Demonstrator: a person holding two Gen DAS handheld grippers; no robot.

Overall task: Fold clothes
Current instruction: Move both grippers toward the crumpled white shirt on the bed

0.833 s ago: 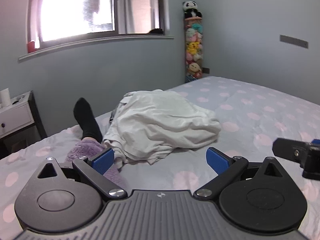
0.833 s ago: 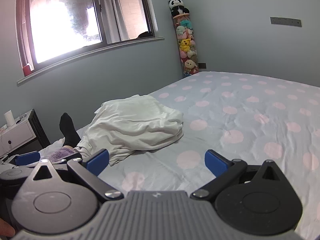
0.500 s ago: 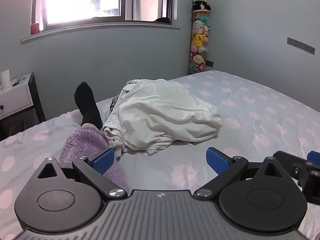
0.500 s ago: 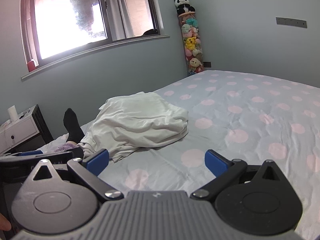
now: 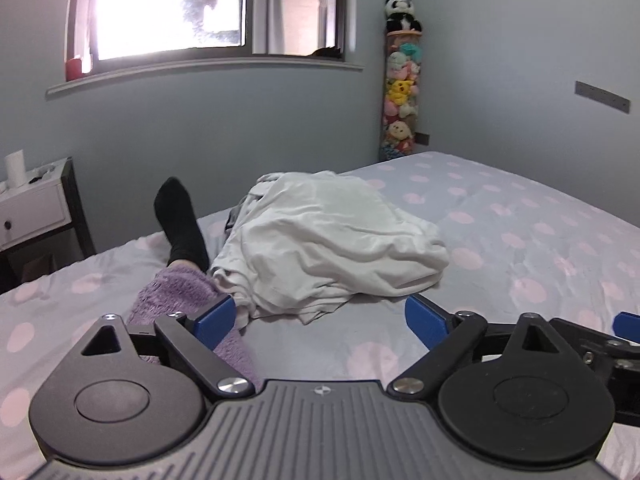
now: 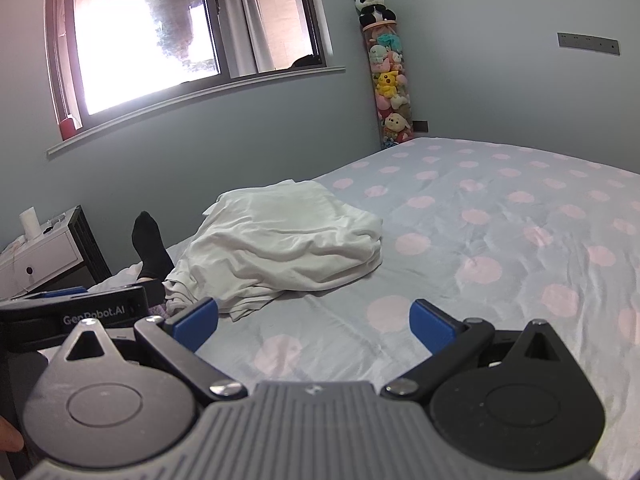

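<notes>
A crumpled white garment [image 5: 328, 244] lies in a heap on the polka-dot bed [image 5: 540, 240], just ahead of both grippers; the right wrist view has the same garment [image 6: 288, 244] left of centre. My left gripper [image 5: 320, 316] is open, blue pads wide apart, nothing between them, its tips a little short of the heap's near edge. My right gripper [image 6: 316, 320] is open too, empty, hovering over bare sheet to the right of the heap. The right gripper's tip [image 5: 616, 332] shows at the left view's right edge, and the left gripper's body [image 6: 80, 312] at the right view's left.
A person's leg in a purple fleece trouser leg [image 5: 176, 296] and black sock [image 5: 180, 220] lies on the bed left of the heap. A white bedside table [image 5: 32, 208] stands at far left. A tall tube of plush toys [image 5: 400, 88] fills the corner under a window.
Both grippers have shifted a little: the heap and the room have slid slightly in each view. The right gripper's tip now sits lower at the left view's edge. Neither jaw has closed.
</notes>
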